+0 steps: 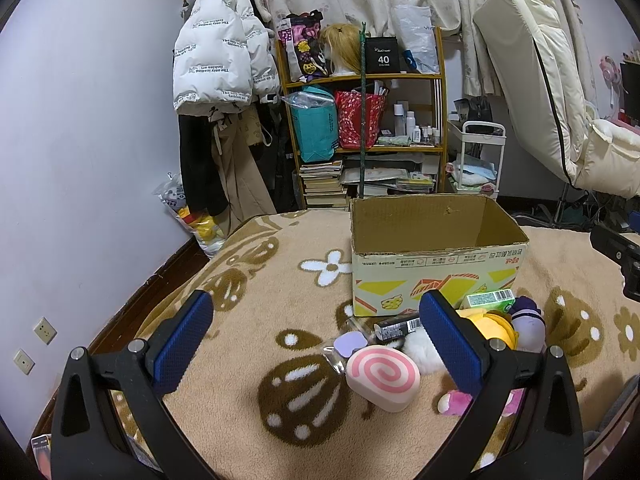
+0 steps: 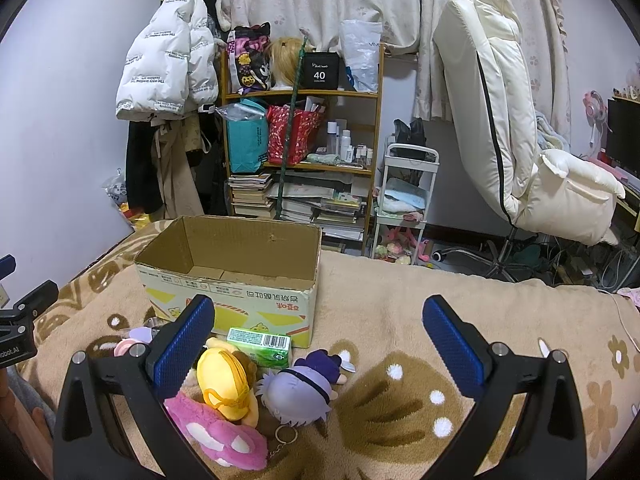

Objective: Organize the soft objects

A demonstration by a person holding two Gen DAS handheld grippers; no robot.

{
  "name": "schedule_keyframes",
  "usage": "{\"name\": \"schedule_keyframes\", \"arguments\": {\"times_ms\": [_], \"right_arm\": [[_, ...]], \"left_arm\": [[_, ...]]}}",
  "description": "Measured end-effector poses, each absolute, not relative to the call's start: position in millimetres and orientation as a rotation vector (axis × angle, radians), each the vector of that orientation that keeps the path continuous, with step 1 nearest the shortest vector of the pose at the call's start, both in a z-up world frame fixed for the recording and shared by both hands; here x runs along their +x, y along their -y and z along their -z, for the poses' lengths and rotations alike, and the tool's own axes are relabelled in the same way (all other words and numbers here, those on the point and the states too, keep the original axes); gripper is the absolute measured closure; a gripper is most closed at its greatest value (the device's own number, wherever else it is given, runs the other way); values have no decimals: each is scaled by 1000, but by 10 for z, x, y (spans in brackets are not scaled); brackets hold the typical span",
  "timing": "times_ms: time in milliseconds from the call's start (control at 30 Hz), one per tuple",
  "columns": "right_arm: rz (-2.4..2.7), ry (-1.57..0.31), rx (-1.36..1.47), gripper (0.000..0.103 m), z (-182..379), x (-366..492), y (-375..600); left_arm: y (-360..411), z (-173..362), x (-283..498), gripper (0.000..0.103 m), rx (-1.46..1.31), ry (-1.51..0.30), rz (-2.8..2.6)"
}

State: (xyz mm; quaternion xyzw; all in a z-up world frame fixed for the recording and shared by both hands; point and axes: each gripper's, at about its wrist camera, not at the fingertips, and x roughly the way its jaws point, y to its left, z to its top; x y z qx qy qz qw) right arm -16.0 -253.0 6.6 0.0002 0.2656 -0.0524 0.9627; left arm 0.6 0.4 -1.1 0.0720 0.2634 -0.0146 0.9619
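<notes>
Soft toys and squishy items lie in a loose pile on a tan fleece blanket, all just in front of an open cardboard box, which looks empty. Nearest the box's front-left side, closest to the left gripper, sits a pink swirl sponge shaped like a cake roll; it should be very light and springy, best pinched across its flat faces. The left gripper hangs above it with jaws wide apart, holding nothing. In front of the box's middle, the right gripper is likewise spread wide and empty, above 3 plush toys touching each other: a pink plush, a yellow plush and a purple-haired doll with a keyring. These look light and squashy; the round bodies offer the surest hold. A green packet rests against the box's front wall. Behind the box stands a cluttered wooden shelf.
</notes>
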Motion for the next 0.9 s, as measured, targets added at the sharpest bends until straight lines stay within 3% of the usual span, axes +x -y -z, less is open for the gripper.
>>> {"name": "schedule_keyframes", "arguments": {"times_ms": [900], "right_arm": [[105, -540, 4, 0, -48, -154, 2527]], "left_arm": [[-11, 38, 13, 1, 144, -529, 28]]}}
